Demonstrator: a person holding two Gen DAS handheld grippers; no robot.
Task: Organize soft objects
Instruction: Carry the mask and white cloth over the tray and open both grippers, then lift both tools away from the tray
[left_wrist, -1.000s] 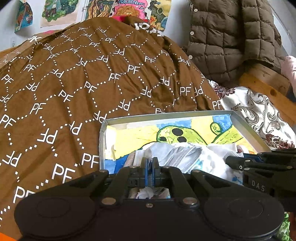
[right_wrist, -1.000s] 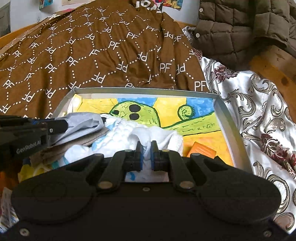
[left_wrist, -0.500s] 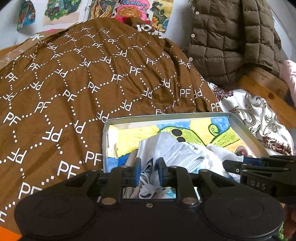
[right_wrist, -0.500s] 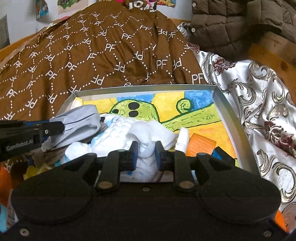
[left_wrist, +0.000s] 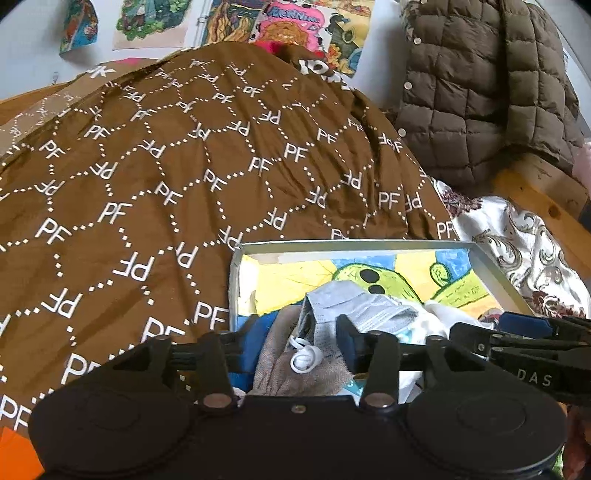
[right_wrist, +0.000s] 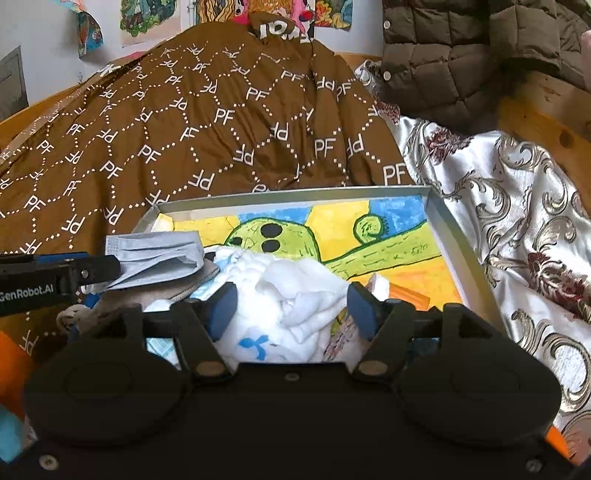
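My left tongs (left_wrist: 297, 341) are opening over a grey face mask (left_wrist: 354, 306); my right tongs (right_wrist: 291, 308) are opening around white cloth (right_wrist: 291, 291), both in the tray's (right_wrist: 461, 258) near-left corner on the bed.

A home bedroom, by every sign: brown quilt (left_wrist: 207, 177) printed with white letters heaped over a bed, flowered satin sheet (right_wrist: 517, 206) beside it, wooden bed frame (left_wrist: 535, 188) at the edge, brown padded jacket (left_wrist: 480, 85) hung above, bright cartoon posters (left_wrist: 295, 22) stuck to a white wall.
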